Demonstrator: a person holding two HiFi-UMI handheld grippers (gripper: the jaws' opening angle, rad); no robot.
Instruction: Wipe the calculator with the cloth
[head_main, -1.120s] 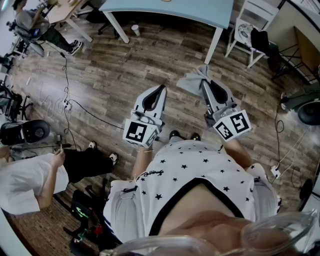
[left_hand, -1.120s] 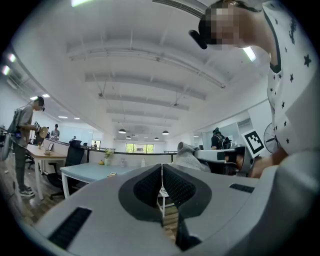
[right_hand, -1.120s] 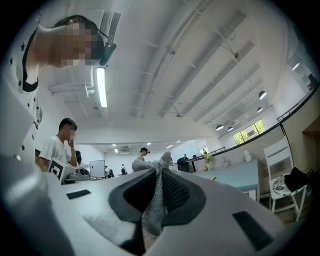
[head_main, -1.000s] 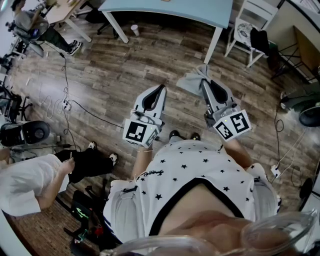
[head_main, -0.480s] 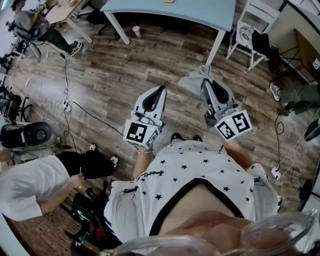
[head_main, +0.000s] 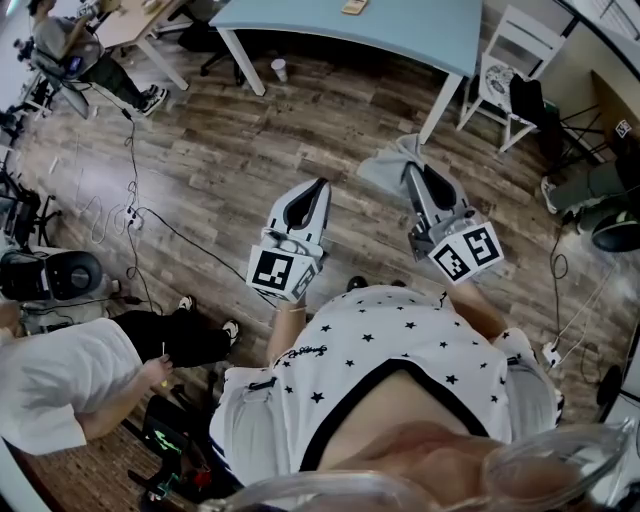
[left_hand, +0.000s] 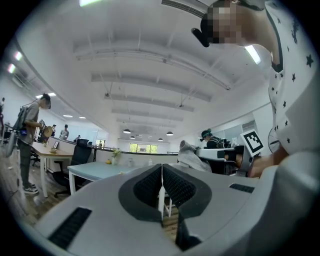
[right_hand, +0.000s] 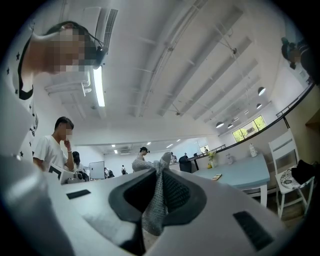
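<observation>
Office with a wood floor (head_main: 250, 130) and a blue table (head_main: 400, 25): the right gripper (head_main: 409, 166) pinches the grey cloth (head_main: 385, 168), the left gripper (head_main: 322, 184) is pressed together on nothing, and the small flat object (head_main: 354, 7) on the table, probably the calculator, is best approached with the cloth firmly clamped.

Table (head_main: 340, 25) at top centre; below it, left claw (head_main: 321, 184) left of right claw (head_main: 408, 169), cloth (head_main: 384, 166) in the latter.
</observation>
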